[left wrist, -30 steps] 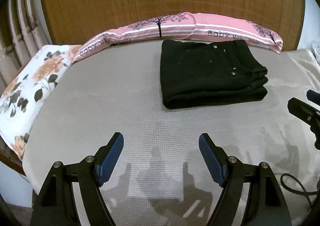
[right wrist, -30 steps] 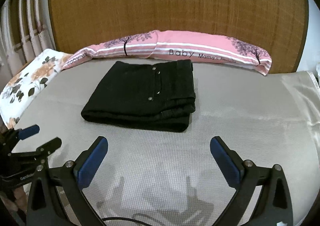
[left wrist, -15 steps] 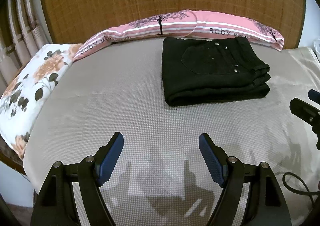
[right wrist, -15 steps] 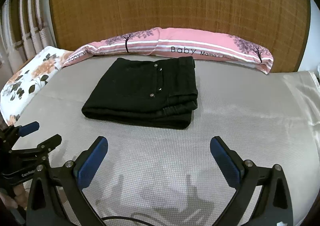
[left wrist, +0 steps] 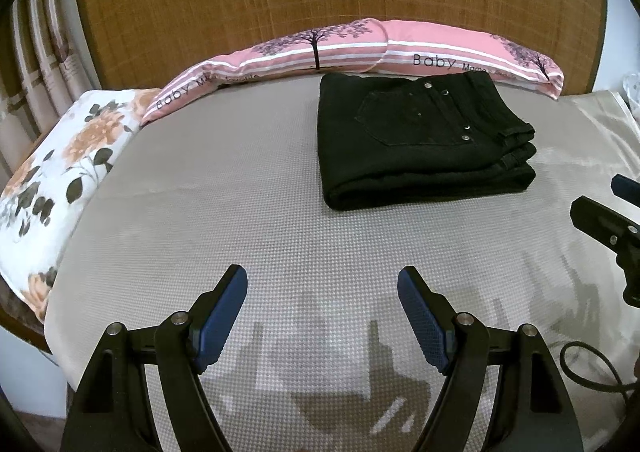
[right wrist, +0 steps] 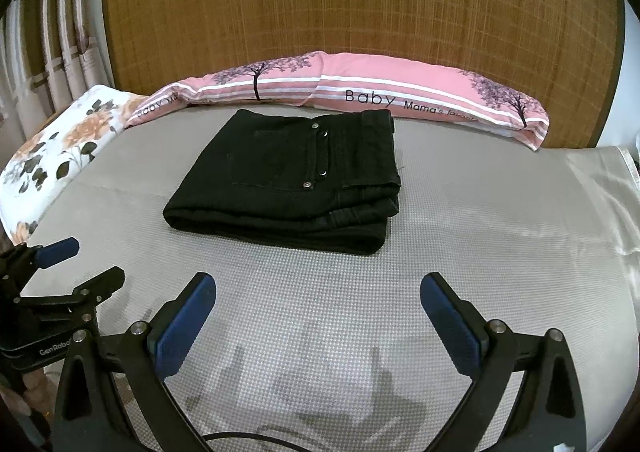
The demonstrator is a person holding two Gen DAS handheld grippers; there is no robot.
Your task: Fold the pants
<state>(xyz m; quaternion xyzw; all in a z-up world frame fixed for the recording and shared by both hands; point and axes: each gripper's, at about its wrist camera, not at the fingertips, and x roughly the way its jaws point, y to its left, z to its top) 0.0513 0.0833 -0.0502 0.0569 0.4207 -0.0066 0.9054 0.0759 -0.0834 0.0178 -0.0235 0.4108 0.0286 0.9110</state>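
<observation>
Item: black pants [left wrist: 424,140], folded into a compact rectangular stack, back pocket and metal rivets uppermost. Location: far half of the grey mat [left wrist: 248,220] covering the bed, just in front of the pink bolster pillow [left wrist: 360,48]; whether they touch it cannot be told.

Item: left claw [left wrist: 322,312], blue pads, jaws wide apart, nothing between them, poised over bare mat near the front edge, well apart from the pants.

Item: right claw [right wrist: 318,316], blue pads, jaws wide apart, empty, likewise over bare mat on the near side.

Item: floral pillow [left wrist: 60,172], white with orange blooms, at the far left corner of the bed.

Item: woven brown headboard [right wrist: 360,4] behind the bolster.

Item: striped curtain [right wrist: 44,64] at far left.

View notes. Left wrist camera: pants lie to the right of centre, their stacked layer edges facing right; the right claw's black finger intrudes at the right margin; a black cable [left wrist: 584,372] loops at lower right. Right wrist camera: pants lie left of centre, layer edges facing the near right; the bolster lettering "Baby Mama's" reads more fully; the left claw [right wrist: 64,272] appears at lower left with printed lettering on its body; a shiny pale sheet edge [right wrist: 600,180] shows more broadly at right.
</observation>
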